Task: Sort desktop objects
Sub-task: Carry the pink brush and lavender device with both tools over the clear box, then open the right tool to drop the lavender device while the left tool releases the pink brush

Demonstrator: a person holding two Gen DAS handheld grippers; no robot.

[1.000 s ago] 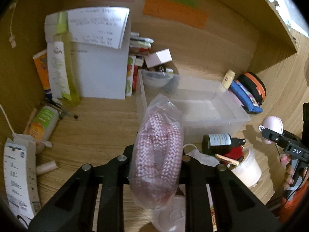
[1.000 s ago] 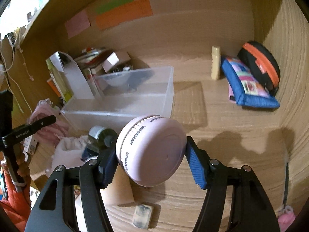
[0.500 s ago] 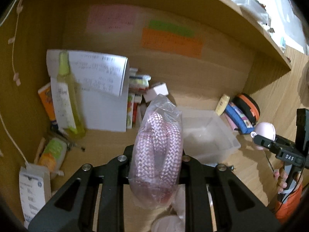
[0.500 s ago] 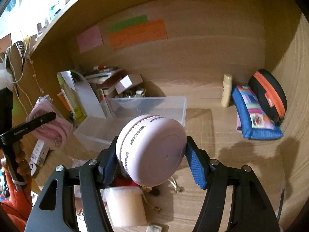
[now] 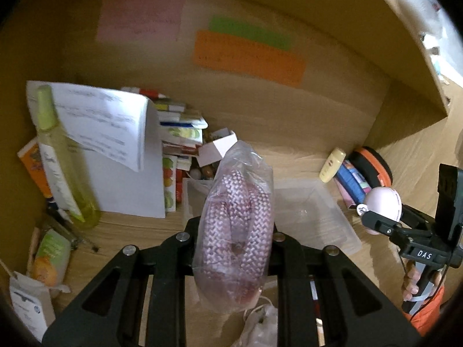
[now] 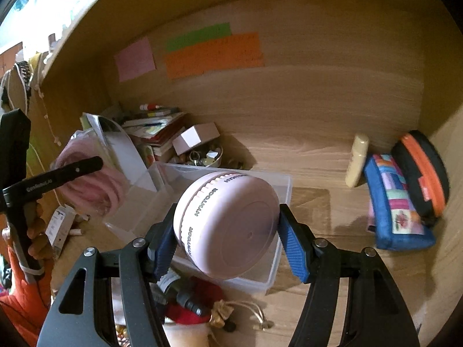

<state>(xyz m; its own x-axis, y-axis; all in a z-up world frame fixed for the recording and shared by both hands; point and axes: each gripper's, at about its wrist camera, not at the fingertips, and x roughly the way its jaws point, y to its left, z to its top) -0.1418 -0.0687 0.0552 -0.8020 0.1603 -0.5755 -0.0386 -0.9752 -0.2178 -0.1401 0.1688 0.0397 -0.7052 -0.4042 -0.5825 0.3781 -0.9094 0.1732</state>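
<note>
A: What's different from a second ago?

B: Both loads have come up off the counter (image 6: 315,156). The left hand-held gripper (image 5: 235,231) is clamped on the bagged pink-and-white rope (image 5: 237,225), and the right hand-held gripper (image 6: 228,228) is clamped on the round pink device (image 6: 228,225); each rode lower a second back, and the clear bin (image 6: 277,185) filled more of the left view then.

A: Where's the bin now relative to them?

B: Ahead of and below the right gripper, partly hidden behind the pink device. From the left gripper it sits just ahead and to the right, behind the rope bag, and looks empty.

A: So what does the lift mean?

B: I'd judge both picks are done and the carry is on. The bin seems the likely drop spot, though I can't confirm that. The rope bag is slack, so it may swing on release
</note>
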